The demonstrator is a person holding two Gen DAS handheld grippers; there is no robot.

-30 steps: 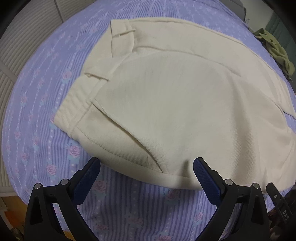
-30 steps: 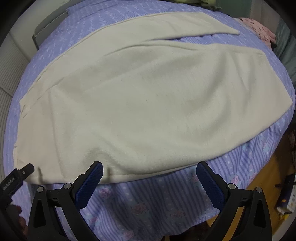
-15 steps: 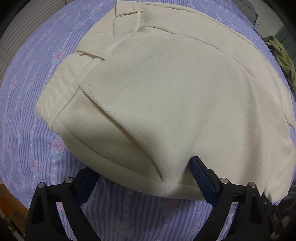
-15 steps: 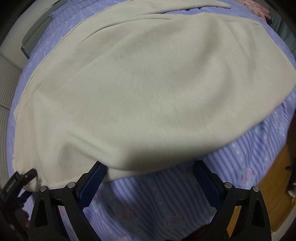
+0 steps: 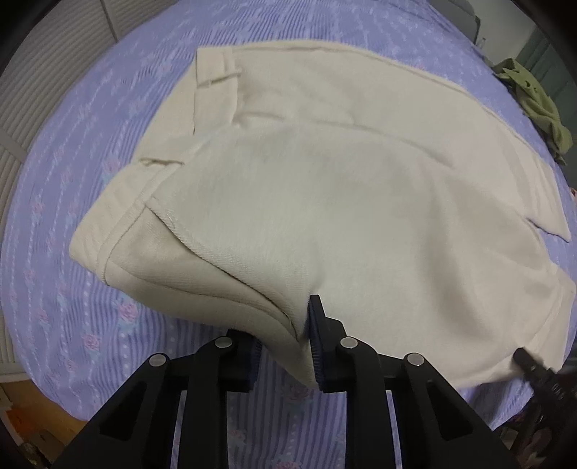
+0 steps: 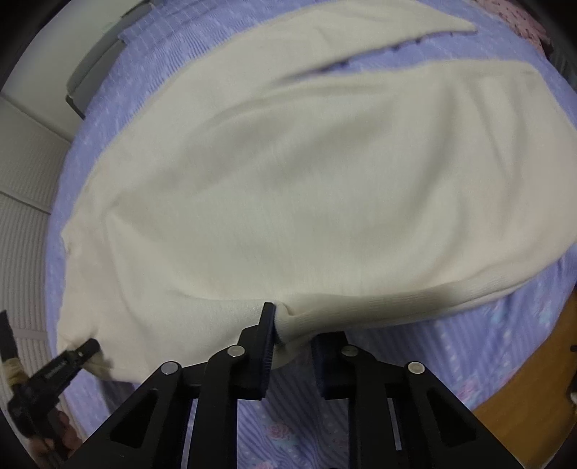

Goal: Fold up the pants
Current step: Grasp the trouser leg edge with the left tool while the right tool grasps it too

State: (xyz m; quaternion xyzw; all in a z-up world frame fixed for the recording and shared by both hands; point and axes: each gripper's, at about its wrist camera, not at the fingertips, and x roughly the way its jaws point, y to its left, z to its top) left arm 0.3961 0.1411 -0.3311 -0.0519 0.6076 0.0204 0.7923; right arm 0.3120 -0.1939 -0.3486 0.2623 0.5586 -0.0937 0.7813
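Observation:
Cream pants point(image 5: 324, 187) lie spread on a purple flowered bedsheet point(image 5: 72, 288), waistband at the left in the left wrist view. My left gripper point(image 5: 285, 346) is shut on the pants' near edge by the pocket seam, lifting a pinch of cloth. In the right wrist view the pant legs point(image 6: 306, 187) stretch away to the upper right. My right gripper point(image 6: 292, 346) is shut on the near edge of the leg, cloth bunched between the blue pads point(image 6: 267, 346). The left gripper's tip also shows at the lower left of the right wrist view point(image 6: 72, 355).
An olive green garment point(image 5: 533, 104) lies at the far right of the bed. A pink patterned cloth point(image 6: 523, 25) lies at the far end. The bed's edge and a wooden floor point(image 6: 533, 415) are at the lower right. A ribbed white panel point(image 5: 47, 65) borders the left.
Both grippers were open over the pants' near edge; both have closed on the cloth and pinched it up.

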